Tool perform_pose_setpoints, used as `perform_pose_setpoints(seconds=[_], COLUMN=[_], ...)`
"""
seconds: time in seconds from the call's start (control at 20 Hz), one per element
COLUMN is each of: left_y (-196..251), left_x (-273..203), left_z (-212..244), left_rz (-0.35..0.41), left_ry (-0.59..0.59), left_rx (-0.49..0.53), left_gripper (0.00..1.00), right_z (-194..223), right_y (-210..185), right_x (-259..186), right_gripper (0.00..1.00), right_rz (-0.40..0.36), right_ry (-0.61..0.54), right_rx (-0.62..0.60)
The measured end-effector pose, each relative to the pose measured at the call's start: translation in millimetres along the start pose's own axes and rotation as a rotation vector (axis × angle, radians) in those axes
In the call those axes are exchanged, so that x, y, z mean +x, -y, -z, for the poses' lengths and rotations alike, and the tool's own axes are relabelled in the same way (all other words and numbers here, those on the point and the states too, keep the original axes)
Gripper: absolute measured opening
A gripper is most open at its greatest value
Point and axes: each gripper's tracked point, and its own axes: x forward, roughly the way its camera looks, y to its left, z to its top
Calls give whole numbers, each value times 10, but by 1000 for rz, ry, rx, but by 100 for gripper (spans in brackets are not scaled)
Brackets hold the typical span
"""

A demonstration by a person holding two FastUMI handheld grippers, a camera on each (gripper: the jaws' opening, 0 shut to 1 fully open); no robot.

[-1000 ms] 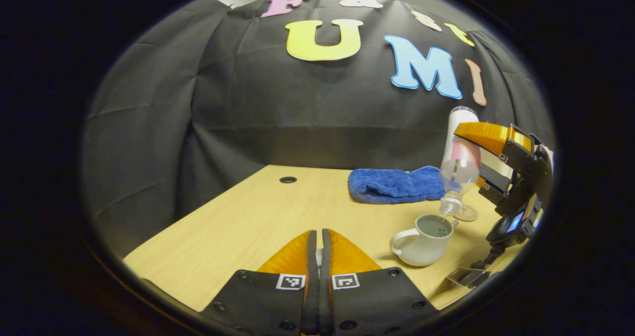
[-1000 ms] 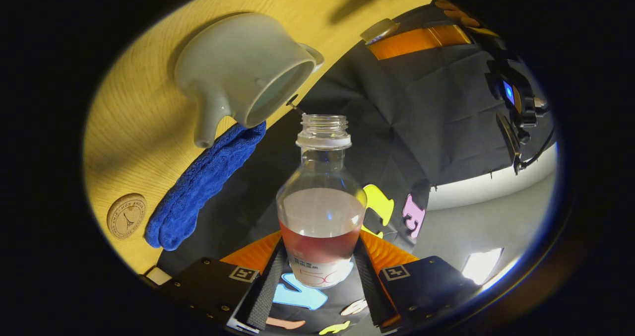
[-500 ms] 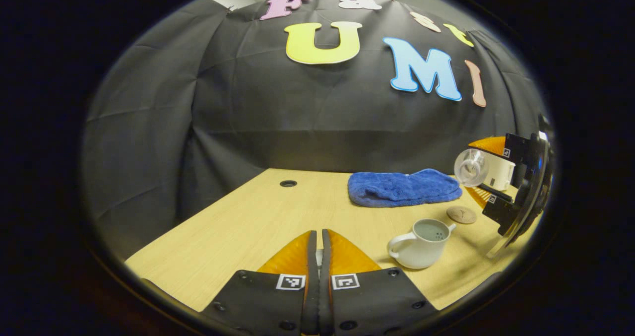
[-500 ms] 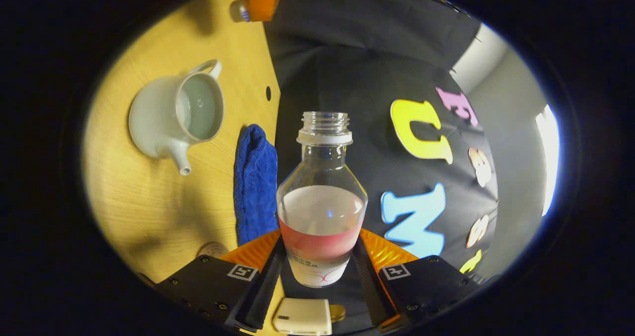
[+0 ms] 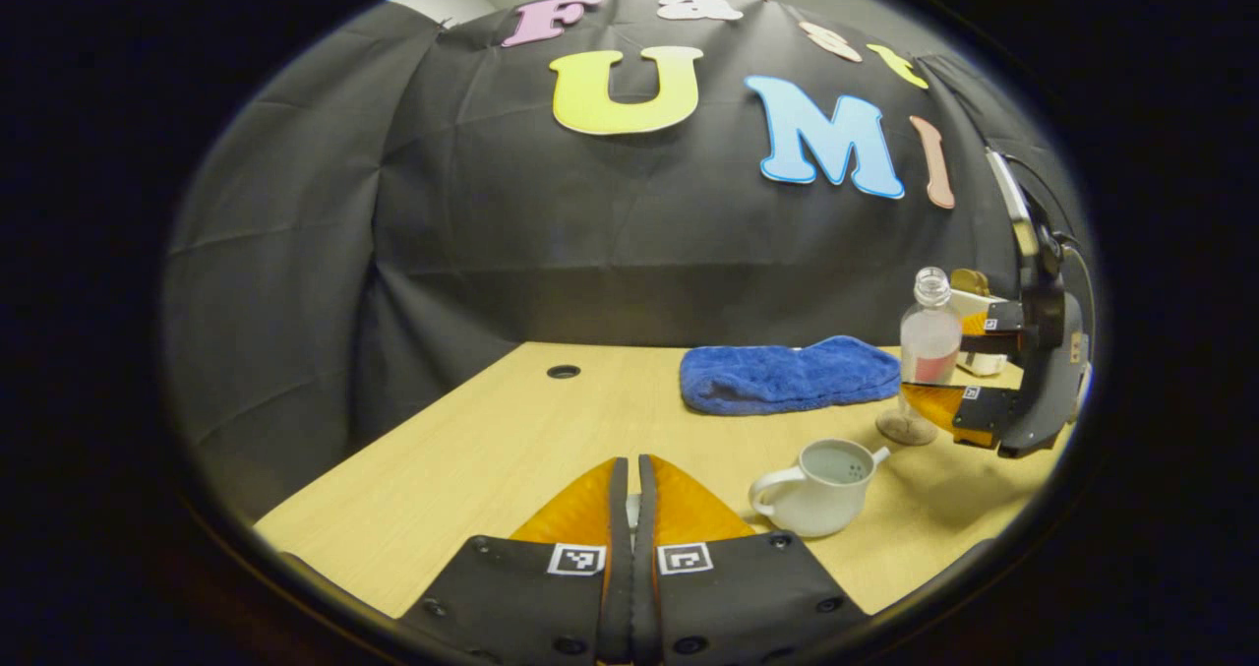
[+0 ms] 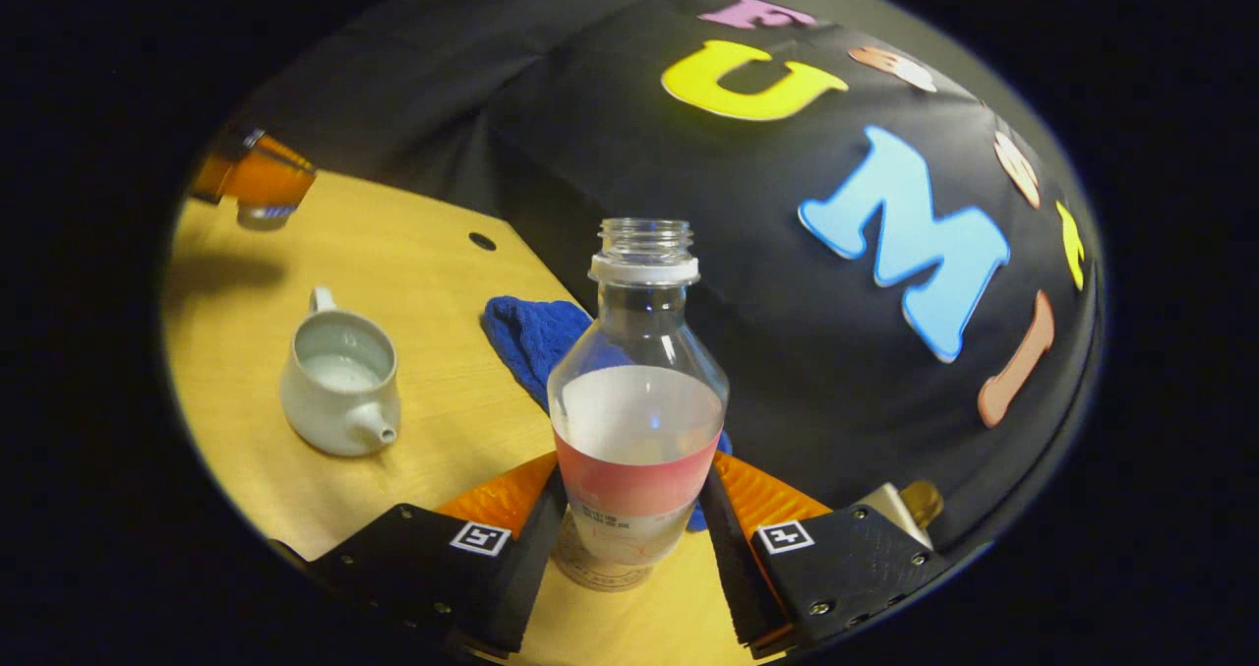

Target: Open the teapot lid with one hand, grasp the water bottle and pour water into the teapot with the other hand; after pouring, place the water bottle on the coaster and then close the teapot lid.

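Water bottle [image 6: 637, 400] stood upright between the two fingers of the right gripper [image 6: 634, 538], which pressed on its lower, labelled part from both sides. Its cap was off and the mouth was open. In the right gripper view the base of the bottle sat over the round coaster [image 6: 600, 568]; whether it touched the coaster I could not tell. In the left gripper view the same bottle [image 5: 929, 341] was held upright above the coaster [image 5: 907, 428], near the right end of the wooden table [image 5: 492, 450].

The white teapot [image 6: 339, 381] stood on the table with no lid on it, its spout pointing toward the right gripper and its handle away. In the left gripper view the teapot [image 5: 816, 489] was just in front of the coaster, apart from it. A folded blue towel [image 5: 787, 376] lay behind both, near the back wall.

The left gripper [image 5: 630, 509] was held above the table edge with its fingers drawn almost together; something pale showed in the narrow gap, but I could not tell what it was.
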Motion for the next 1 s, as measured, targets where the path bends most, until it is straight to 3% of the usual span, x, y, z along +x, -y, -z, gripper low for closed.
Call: perform_pose_setpoints(seconds=[0.25,0.35,0.8,1.0], left_y=[-10,-12,83,176], left_x=[-18,-19,-19,-5], left_z=[-10,3,16,-17], left_rz=[-5,-6,2,17], left_ry=[3,1,-3,1], left_rx=[0,-7,-10,-11], left_gripper=[5,5,5,5], right_z=[168,191,298,313], right_y=[58,132,364,305], right_x=[88,124,243,212], right_gripper=[76,76,76,79], right_rz=[-70,-63,-17,-16], right_ry=[-39,-26,-37,-49], right_rx=[251,306,413,387])
